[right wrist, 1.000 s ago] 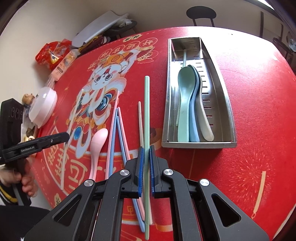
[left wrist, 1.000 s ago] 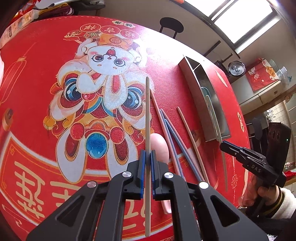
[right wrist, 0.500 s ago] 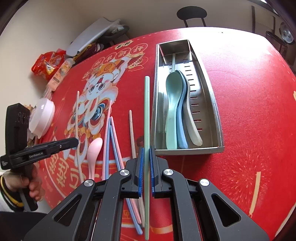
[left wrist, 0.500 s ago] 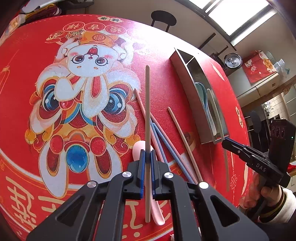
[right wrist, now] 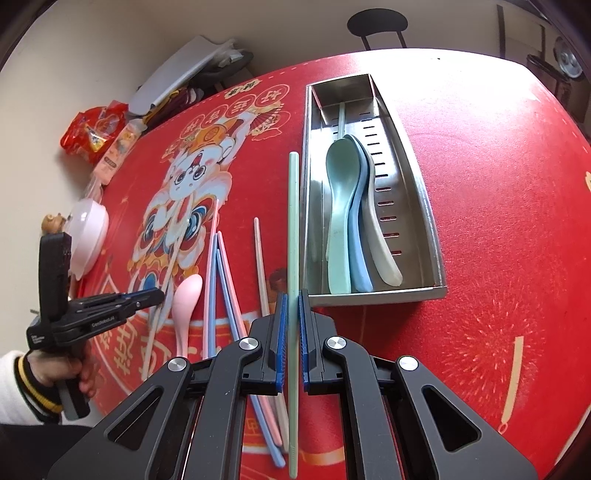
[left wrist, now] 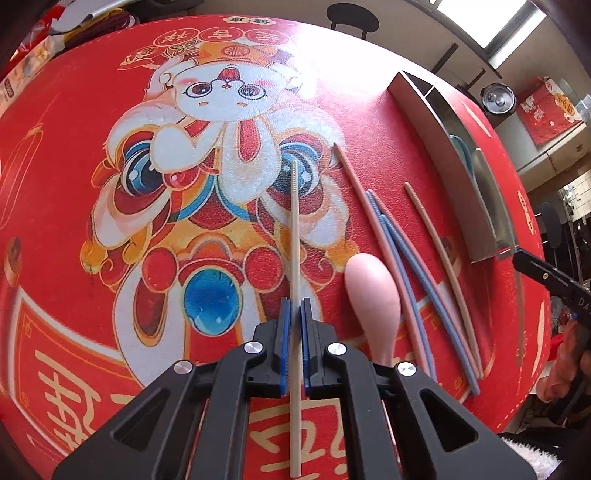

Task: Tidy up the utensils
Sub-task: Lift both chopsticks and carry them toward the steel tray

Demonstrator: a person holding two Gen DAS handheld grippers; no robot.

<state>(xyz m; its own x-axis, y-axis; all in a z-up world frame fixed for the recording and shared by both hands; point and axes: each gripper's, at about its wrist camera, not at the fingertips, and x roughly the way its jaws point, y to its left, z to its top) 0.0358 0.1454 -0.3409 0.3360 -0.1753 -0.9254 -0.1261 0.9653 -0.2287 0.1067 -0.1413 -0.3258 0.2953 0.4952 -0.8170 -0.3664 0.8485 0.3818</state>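
Observation:
My left gripper [left wrist: 294, 308] is shut on a beige chopstick [left wrist: 294, 229], held above the red mat. My right gripper [right wrist: 292, 301] is shut on a pale green chopstick [right wrist: 293, 221], its tip beside the left wall of the steel utensil tray [right wrist: 424, 206]. The tray holds a green spoon [right wrist: 338, 206], a blue spoon [right wrist: 359, 258] and a beige spoon [right wrist: 380, 243]. On the mat lie a pink spoon [left wrist: 373, 291], pink and blue chopsticks [left wrist: 402, 258] and one more beige chopstick [left wrist: 436, 236].
The round table has a red mat with a cartoon lion print [left wrist: 207, 155]. A white bowl [right wrist: 86, 232], snack packets [right wrist: 92, 129] and a grey lid [right wrist: 184, 70] sit at the far left edge. A black chair [right wrist: 376, 22] stands behind the table.
My left gripper dropped closer to the mat and shifted left with the beige chopstick. My right gripper moved left and forward, bringing the green chopstick alongside the tray's left wall.

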